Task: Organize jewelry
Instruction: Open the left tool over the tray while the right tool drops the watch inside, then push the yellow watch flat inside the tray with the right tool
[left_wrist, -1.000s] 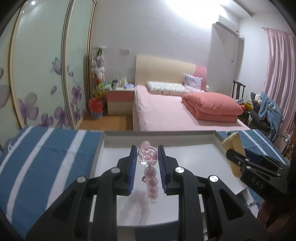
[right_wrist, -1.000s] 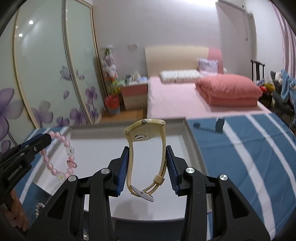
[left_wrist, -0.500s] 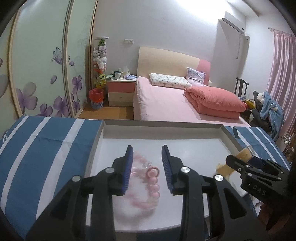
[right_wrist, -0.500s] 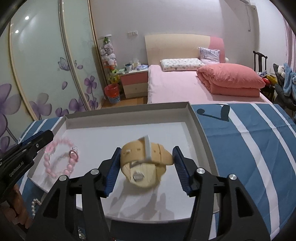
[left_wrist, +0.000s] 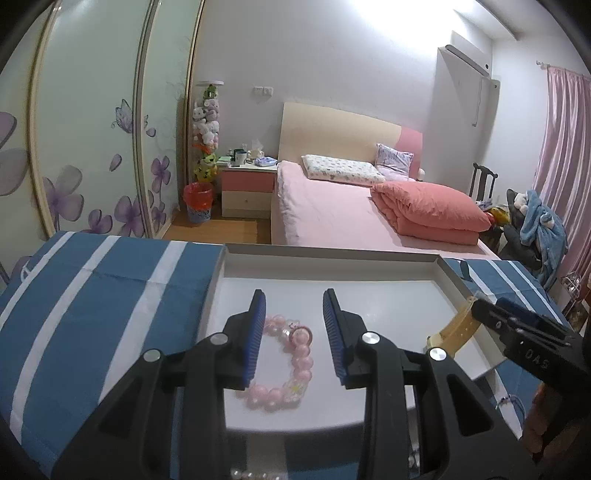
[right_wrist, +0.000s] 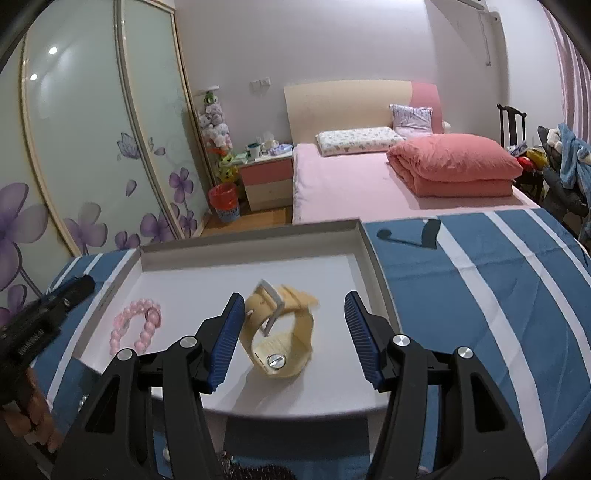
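Observation:
A pink bead bracelet (left_wrist: 304, 363) lies flat on the white tray (left_wrist: 332, 254), near its left side. My left gripper (left_wrist: 294, 297) hovers over it, open, with the blue pads apart from the beads. A yellow wristwatch (right_wrist: 284, 343) rests curled on the tray (right_wrist: 251, 240) floor, right of the bracelet (right_wrist: 146, 334). My right gripper (right_wrist: 294, 299) stands open around the watch, with both pads clear of it. In the left wrist view the watch (left_wrist: 456, 326) shows beside the right gripper (left_wrist: 487, 314).
The tray sits on a blue and white striped cloth (right_wrist: 461, 295). A white pearl strand (left_wrist: 251, 474) lies in front of the tray's near edge. A hand (right_wrist: 33, 413) holds the left gripper (right_wrist: 74, 288). Beyond are a pink bed and a wardrobe.
Both grippers opened and let go: the bracelet dropped from the left jaws onto the tray, and the watch fell from the right jaws and now lies curled there.

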